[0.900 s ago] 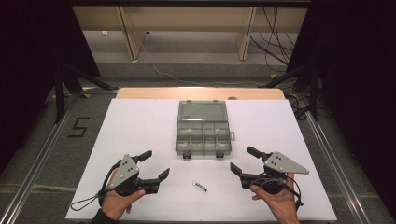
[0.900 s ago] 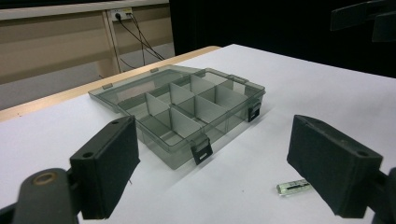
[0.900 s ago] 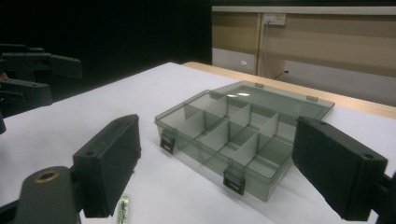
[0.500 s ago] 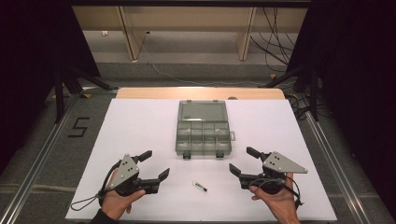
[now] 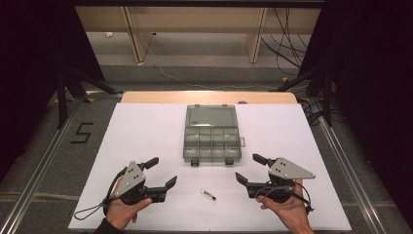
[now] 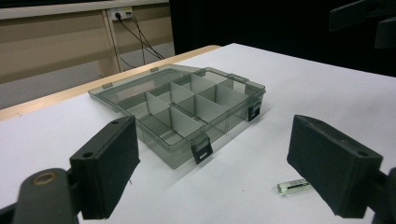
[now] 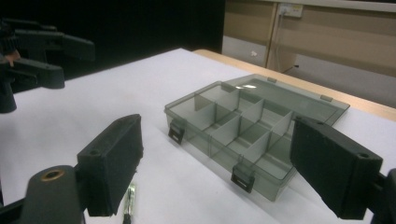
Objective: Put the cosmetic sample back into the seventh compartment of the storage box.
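I have both tools resting low on the white counter (image 5: 146,126), one on each side of the work. My left tool (image 5: 162,172) stands with its jaws spread wide and nothing between them; in the left gripper view the two black pads frame bare counter and the box beyond. My right tool (image 5: 250,168) is just as wide and just as empty.

The small clear vial (image 5: 208,195) lies flat on the counter between the two tools, apart from both. In the left gripper view the vial (image 6: 293,185) sits just inside the right-hand pad, low on the surface; in the right gripper view it (image 7: 129,200) shows as a thin sliver by the left-hand pad.

The grey compartment box (image 5: 212,140) sits farther out, near the middle of the counter, with its clear lid folded back flat behind it. Its dividers are in place and every compartment that I can see into looks empty.

I judge the work is at its very start. The box is already open, so that part needs no doing. Nothing is picked up. What I take to be left: close one tool on the vial, lift it, carry it over to the box and let it go in a compartment.
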Demonstrator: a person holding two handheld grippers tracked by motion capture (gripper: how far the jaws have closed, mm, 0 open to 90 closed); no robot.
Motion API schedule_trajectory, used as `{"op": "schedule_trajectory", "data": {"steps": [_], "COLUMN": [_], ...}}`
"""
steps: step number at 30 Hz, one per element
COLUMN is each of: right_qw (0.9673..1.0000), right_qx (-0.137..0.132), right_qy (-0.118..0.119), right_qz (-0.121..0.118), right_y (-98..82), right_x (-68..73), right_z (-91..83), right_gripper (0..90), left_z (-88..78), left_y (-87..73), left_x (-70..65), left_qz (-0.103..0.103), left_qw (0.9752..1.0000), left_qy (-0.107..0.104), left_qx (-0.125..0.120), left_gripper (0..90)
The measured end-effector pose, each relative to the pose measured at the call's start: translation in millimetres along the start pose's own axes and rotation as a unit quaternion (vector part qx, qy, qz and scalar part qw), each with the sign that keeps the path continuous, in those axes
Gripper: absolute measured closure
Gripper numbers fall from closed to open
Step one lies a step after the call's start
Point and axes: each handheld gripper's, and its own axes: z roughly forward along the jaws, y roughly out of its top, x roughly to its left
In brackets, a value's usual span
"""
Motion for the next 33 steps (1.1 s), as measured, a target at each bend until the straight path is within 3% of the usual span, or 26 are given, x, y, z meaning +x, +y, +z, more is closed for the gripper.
{"op": "schedule_trajectory", "data": {"steps": [4, 5, 8, 11, 12, 19, 23, 33], "right_qw": [0.9998, 0.9996, 0.9988, 0.9980, 0.9969, 0.9927, 0.9918, 0.9837], "right_qx": [0.014, 0.016, 0.033, 0.047, 0.064, 0.100, 0.104, 0.148], "right_qy": [0.012, 0.006, 0.008, 0.015, 0.024, 0.041, 0.044, 0.069], "right_qz": [-0.009, -0.023, -0.036, -0.038, -0.040, -0.054, -0.060, -0.074], "right_y": [1.6, 2.6, 4.6, 6.0, 7.2, 9.9, 10.2, 13.8], "right_x": [2.2, 1.6, 2.8, 3.6, 4.2, 8.5, 9.4, 15.3], "right_z": [4.5, 5.0, 9.5, 13.0, 15.8, 27.7, 32.7, 48.4], "right_gripper": [18.8, 19.1, 19.7, 20.7, 20.8, 21.1, 21.3, 23.8], "left_z": [-0.4, -0.4, -0.5, -0.3, -0.3, -0.4, -0.4, -0.3], "left_y": [0.0, 0.0, 0.1, 0.1, 0.2, -0.1, -0.1, -0.2], "left_x": [0.5, 0.7, 0.8, 0.7, 1.0, 1.3, 1.7, 1.7], "left_qz": [0.002, 0.002, 0.002, 0.002, 0.002, 0.001, 0.002, 0.001], "left_qw": [1.0000, 1.0000, 1.0000, 1.0000, 1.0000, 1.0000, 1.0000, 1.0000], "left_qy": [0.001, 0.000, 0.001, 0.000, 0.000, 0.000, 0.001, 0.000], "left_qx": [0.001, 0.001, 0.001, 0.001, 0.001, 0.000, 0.000, -0.001], "left_gripper": [15.7, 15.7, 15.7, 15.7, 15.7, 15.7, 15.7, 15.7]}}
